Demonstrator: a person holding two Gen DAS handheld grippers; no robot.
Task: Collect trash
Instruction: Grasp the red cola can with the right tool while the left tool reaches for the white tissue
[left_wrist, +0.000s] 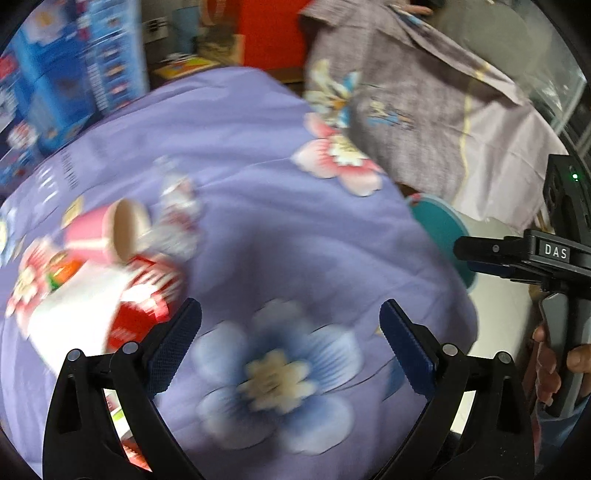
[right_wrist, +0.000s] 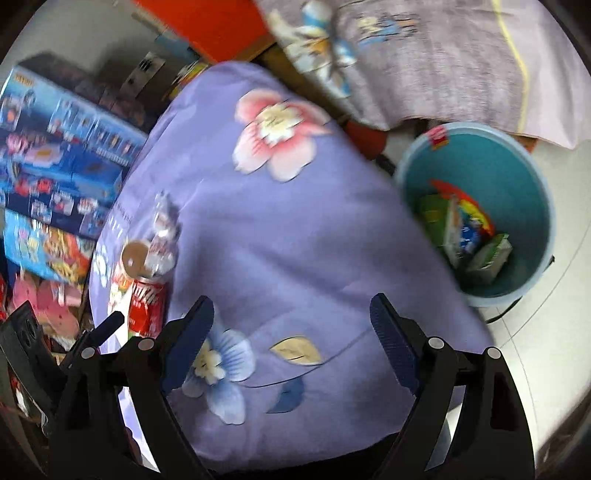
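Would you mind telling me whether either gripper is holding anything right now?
Nothing is held: the left gripper and right gripper both have open, empty jaws.

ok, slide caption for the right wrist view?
Open right gripper over floral purple cloth; teal bin holds wrappers, cups remain.

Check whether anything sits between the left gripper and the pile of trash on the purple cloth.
Nothing visible does. The left gripper is open over the purple floral cloth, and the red-and-white wrapper lies just beyond its left finger, with the pink paper cup and crumpled wrapper behind it. Only bare cloth lies between.
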